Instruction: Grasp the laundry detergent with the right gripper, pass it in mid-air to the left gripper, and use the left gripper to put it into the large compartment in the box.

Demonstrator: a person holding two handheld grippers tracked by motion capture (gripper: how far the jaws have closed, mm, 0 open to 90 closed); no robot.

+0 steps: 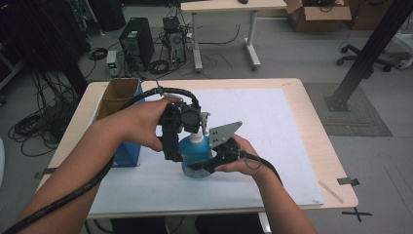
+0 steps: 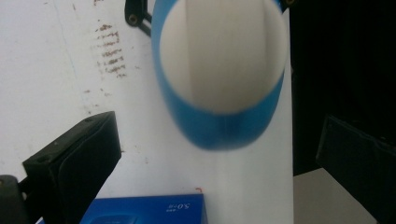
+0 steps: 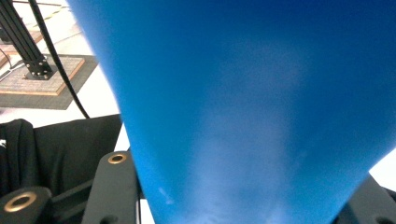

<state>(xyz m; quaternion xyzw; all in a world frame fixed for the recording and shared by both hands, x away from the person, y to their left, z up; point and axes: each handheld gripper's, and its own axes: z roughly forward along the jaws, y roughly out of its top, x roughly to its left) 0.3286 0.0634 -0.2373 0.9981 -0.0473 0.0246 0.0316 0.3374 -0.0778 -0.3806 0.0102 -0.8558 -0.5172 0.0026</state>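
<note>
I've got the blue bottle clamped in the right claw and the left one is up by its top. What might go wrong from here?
1. The right claw grips the rounded blue plastic bottle low on its body, so the bottle may twist or slip if pushed from above.
2. The left claw hangs open over the bottle's white cap; closing off-centre might glance off it.
3. The blue cardboard box sits close by the left hand and risks being knocked.

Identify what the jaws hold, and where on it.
The right gripper clamps the blue bottle around its lower body; the left gripper stands open above it.
</note>
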